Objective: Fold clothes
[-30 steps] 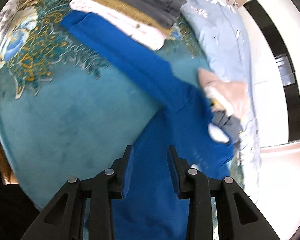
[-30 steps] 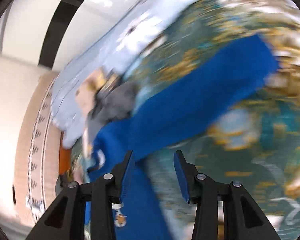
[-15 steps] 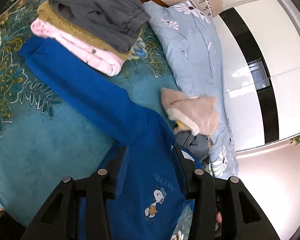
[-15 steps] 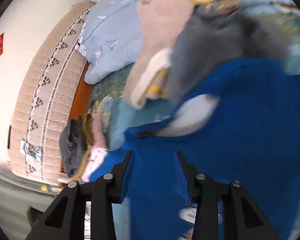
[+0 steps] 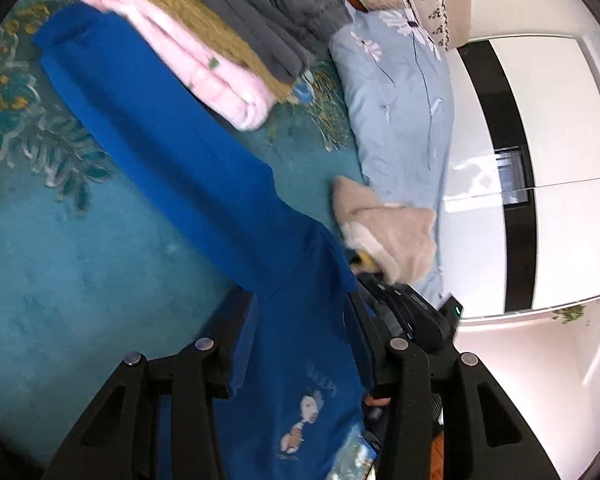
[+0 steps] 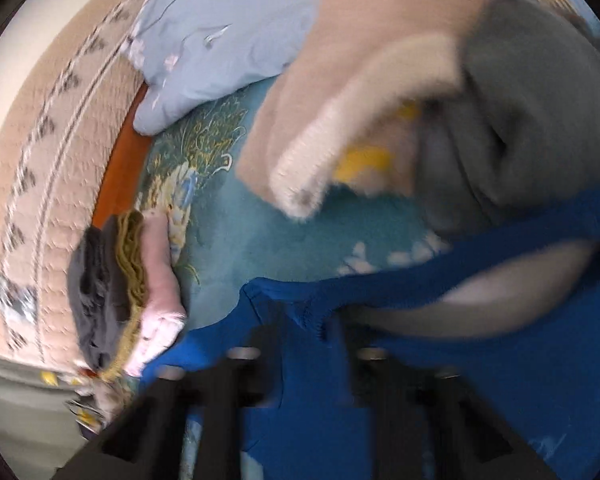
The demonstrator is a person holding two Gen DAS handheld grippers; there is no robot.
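A blue sweater [image 5: 204, 184] with a cartoon print lies spread on the teal bedspread [image 5: 60, 272], one sleeve stretched toward the far left. My left gripper [image 5: 302, 312] is open just above the sweater near the shoulder. The right gripper's black body [image 5: 416, 316] shows beside it at the sweater's edge. In the blurred right wrist view my right gripper [image 6: 304, 340] is open over the sweater's shoulder [image 6: 460, 380] near the white-lined neckline [image 6: 500, 304].
A folded stack of pink, mustard and grey clothes [image 5: 228, 28] sits at the far side. A beige fleece garment [image 5: 388, 228] and a grey garment [image 6: 532, 120] lie beside the sweater. A light blue floral pillow [image 5: 400, 100] and quilted headboard [image 6: 40, 160] border the bed.
Both grippers have dropped closer to the sweater's shoulder area. The right gripper swung from the sleeve side to the neckline. The sweater lies as before.
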